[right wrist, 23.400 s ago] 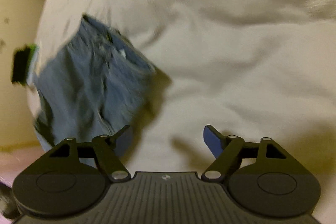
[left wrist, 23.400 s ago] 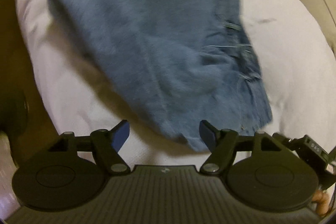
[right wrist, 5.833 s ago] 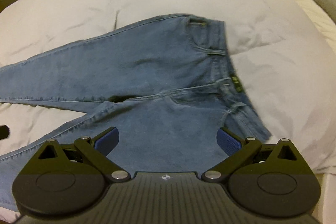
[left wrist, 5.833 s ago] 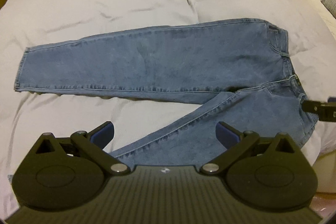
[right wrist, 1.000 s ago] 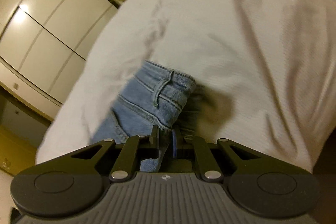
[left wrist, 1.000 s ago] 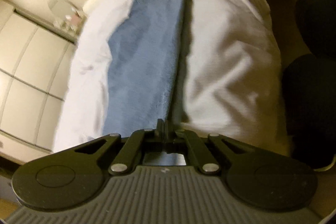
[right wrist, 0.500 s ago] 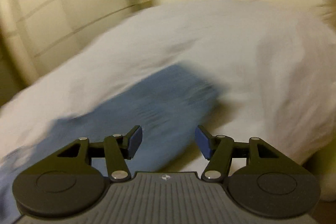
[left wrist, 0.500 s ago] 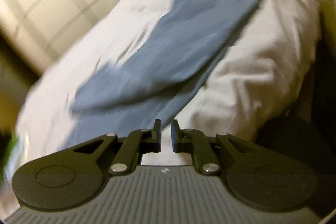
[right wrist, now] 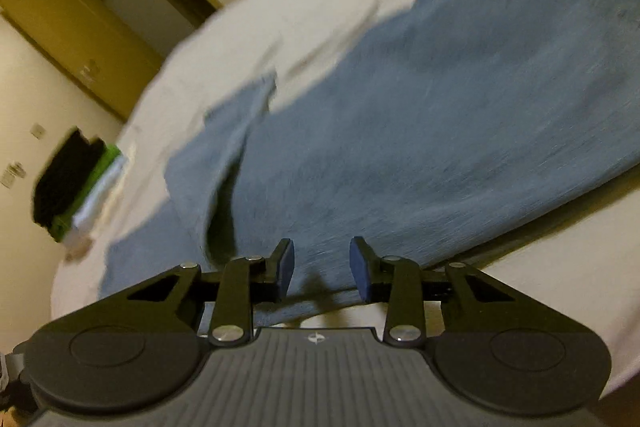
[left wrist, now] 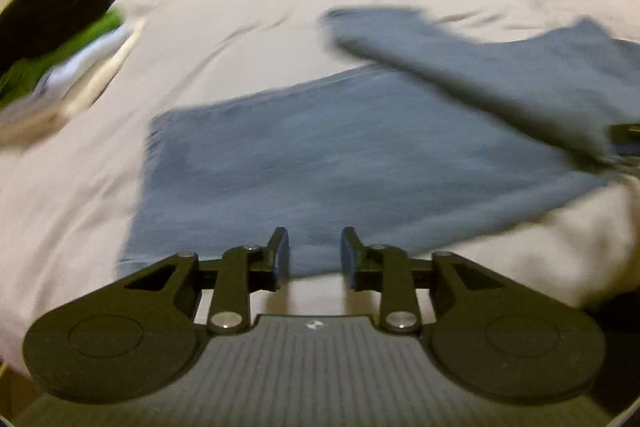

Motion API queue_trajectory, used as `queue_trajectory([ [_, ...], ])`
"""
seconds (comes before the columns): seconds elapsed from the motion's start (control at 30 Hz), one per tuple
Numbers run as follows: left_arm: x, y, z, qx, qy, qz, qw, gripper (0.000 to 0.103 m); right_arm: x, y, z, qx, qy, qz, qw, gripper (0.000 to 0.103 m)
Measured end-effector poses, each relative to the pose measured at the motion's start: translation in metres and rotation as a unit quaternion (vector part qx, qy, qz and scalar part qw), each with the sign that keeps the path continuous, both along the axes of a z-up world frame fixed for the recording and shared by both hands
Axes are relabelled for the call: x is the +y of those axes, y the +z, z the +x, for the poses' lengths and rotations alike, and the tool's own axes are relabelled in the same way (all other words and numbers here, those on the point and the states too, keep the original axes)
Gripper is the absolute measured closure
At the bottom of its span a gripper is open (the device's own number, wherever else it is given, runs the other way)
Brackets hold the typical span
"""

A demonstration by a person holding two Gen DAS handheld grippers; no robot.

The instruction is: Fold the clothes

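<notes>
The blue jeans (left wrist: pixel 360 163) lie spread on the bed (left wrist: pixel 248 7), whose white cover is soft, puffy and creased into shallow folds. The denim is a matte mid-blue with a faint woven grain; both views are smeared by motion, so seams and pockets cannot be made out. In the left wrist view the broad lower panel of the jeans runs flat across the cover, and a second narrower leg crosses above it at a slant toward the right edge. In the right wrist view the same cloth (right wrist: pixel 440 131) fills the middle of the picture, with a flap doubled over on the left that throws a dark shadow under its fold. The left gripper (left wrist: pixel 315 253) hangs just over the near hem, its jaws having just been opening, now apart with nothing between the blue pads. The right gripper (right wrist: pixel 322 263) sits above the near edge of the denim, its jaws having just been closing yet apart, gripping nothing. At the far corner of the bed stands a stack of folded clothes (right wrist: pixel 76 187), black on top, then green, then what looks like white.
</notes>
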State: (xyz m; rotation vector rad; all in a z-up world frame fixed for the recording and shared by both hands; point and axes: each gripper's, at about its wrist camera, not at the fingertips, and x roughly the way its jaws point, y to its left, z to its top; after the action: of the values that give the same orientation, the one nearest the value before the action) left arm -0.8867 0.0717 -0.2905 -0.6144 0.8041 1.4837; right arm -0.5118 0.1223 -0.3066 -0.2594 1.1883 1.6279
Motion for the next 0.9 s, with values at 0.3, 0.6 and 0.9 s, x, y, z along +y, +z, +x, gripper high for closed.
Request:
queue_trajectory([
  [0.3, 0.028, 0.013, -0.041, -0.071, 0.039, -0.013, 0.9966, 0.072, 0.071, 0.003, -0.014, 0.136, 0.014, -0.006, 0.991, 0.057],
  [0.6, 0.003, 0.010, -0.075, -0.134, 0.058, -0.049, 0.9880, 0.071, 0.157, -0.024, -0.042, 0.181, 0.018, -0.041, 0.982, 0.063],
  [0.9, -0.017, 0.021, -0.109, -0.143, 0.094, -0.048, 0.9841, 0.068, 0.195, -0.008, -0.082, 0.109, 0.050, -0.015, 0.993, 0.094],
])
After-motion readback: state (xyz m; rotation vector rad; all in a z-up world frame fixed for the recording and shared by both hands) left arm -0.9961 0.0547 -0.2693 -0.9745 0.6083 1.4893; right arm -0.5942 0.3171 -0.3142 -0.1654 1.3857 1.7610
